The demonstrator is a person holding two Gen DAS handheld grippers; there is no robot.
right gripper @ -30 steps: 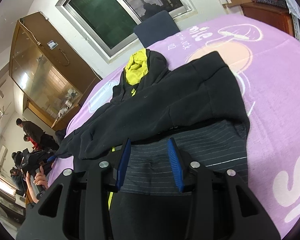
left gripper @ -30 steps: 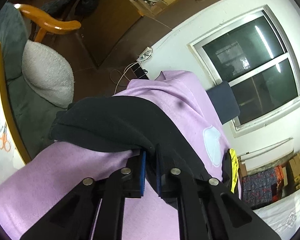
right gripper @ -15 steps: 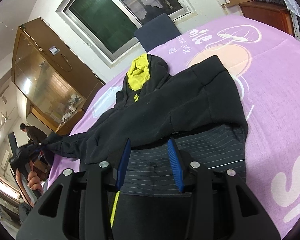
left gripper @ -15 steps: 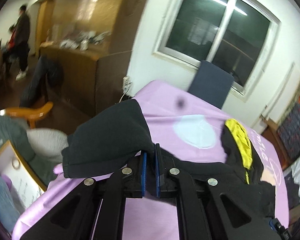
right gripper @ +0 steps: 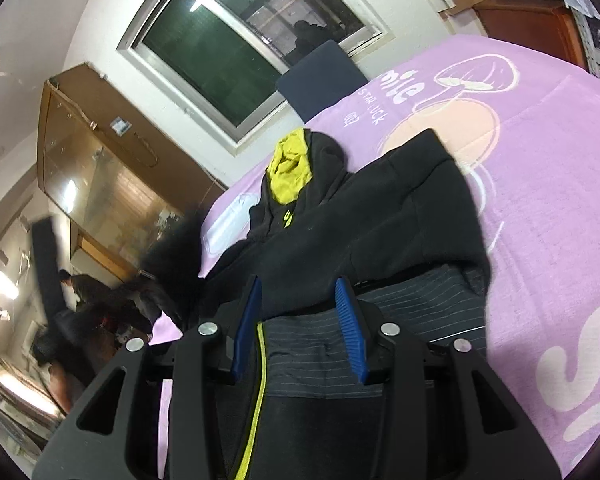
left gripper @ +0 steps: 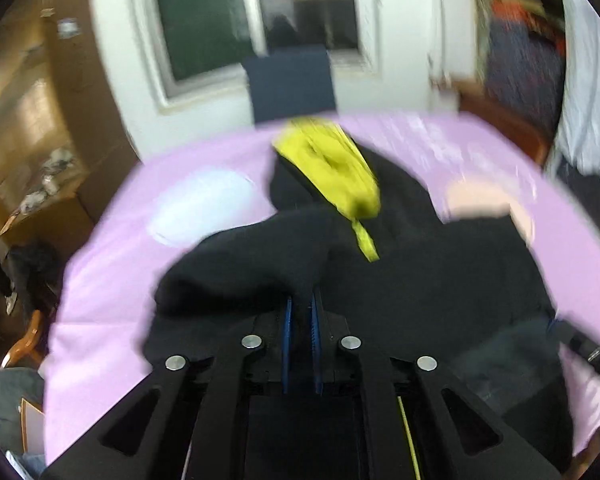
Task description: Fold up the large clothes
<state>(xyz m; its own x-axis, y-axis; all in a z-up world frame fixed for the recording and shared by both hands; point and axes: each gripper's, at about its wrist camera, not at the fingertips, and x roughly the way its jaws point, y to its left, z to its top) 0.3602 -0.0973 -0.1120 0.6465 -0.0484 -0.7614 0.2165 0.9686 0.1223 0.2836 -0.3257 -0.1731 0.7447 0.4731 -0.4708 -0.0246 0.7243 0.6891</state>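
The left tool (left gripper: 300, 316) pinches the hoodie's (right gripper: 380, 216) sleeve (left gripper: 236, 276) over the body spread hood-far on the bed (right gripper: 540, 184), while the right tool (right gripper: 298, 300), half-open and empty, hovers at the near hem.

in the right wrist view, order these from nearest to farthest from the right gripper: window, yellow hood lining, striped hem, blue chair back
1. striped hem, just past the right gripper
2. yellow hood lining, mid-bed, up left
3. blue chair back, beyond the bed's far edge
4. window, on the wall behind
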